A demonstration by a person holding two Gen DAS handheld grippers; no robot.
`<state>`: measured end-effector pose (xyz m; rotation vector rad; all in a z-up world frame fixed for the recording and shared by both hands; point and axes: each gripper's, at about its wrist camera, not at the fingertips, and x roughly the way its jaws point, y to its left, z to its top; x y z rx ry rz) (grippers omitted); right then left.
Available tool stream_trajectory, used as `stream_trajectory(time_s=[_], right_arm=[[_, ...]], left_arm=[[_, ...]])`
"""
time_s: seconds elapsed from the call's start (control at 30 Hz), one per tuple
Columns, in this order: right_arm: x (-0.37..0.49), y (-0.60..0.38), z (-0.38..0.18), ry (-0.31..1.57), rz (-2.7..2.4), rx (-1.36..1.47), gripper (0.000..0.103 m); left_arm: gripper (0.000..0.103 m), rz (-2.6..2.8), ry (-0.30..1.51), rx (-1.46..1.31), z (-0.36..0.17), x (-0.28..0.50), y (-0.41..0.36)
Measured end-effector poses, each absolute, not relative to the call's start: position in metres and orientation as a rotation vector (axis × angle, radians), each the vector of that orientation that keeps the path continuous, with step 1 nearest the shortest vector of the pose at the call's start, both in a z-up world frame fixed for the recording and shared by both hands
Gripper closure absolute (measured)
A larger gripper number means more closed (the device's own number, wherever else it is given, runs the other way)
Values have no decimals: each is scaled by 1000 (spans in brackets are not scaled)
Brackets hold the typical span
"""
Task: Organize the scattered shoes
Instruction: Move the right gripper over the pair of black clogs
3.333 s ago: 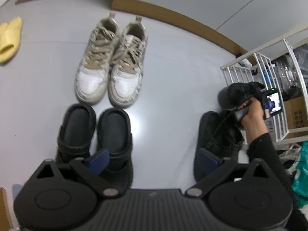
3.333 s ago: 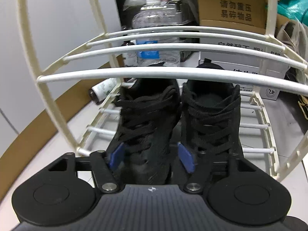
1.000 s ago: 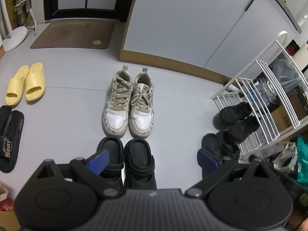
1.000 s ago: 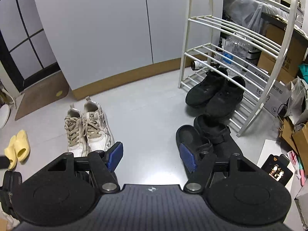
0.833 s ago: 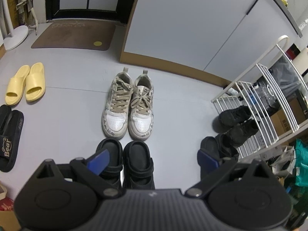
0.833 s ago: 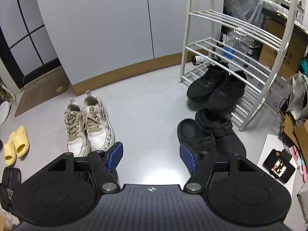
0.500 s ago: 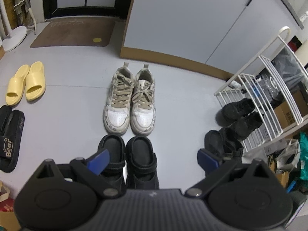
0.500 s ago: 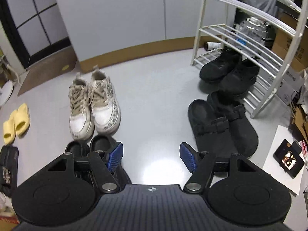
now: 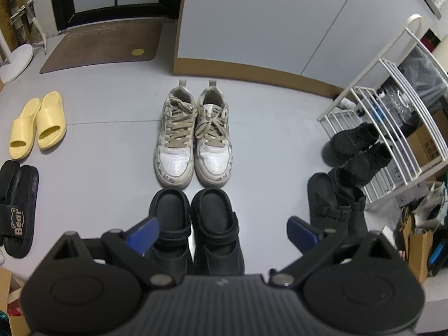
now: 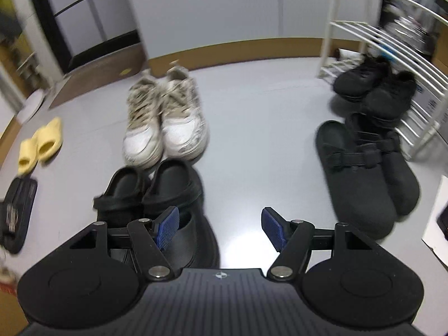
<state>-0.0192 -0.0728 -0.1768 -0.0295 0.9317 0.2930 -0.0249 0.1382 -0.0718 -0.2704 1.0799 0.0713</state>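
A home entryway: a doormat (image 9: pixel 103 46) before the door, a white shoe rack (image 9: pixel 392 106), and pairs of shoes on grey floor (image 9: pixel 112 154).

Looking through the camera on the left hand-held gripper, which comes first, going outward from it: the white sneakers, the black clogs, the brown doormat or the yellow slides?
1. Black clogs: between the open fingers of the left hand-held gripper, on the floor below.
2. White sneakers: just beyond the clogs, centre.
3. Yellow slides: far left.
4. Brown doormat: farthest, by the dark door.
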Motion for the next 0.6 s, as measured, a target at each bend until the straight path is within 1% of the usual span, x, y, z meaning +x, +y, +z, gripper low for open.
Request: stream_trajectory(time_s=[0.17, 0.37, 0.5, 0.6], right_arm=[[-31, -46, -199, 937, 400, -60, 33], [-37, -34, -209, 941, 439, -70, 33], [-37, -32, -219, 956, 439, -43, 30], [-38, -24, -226, 942, 447, -69, 30]], left_arm=[[4, 104, 1100, -244, -80, -16, 143], [4, 100, 1122, -222, -86, -15, 143], [4, 101, 1127, -198, -88, -18, 142], [4, 106, 1128, -184, -89, -21, 144]])
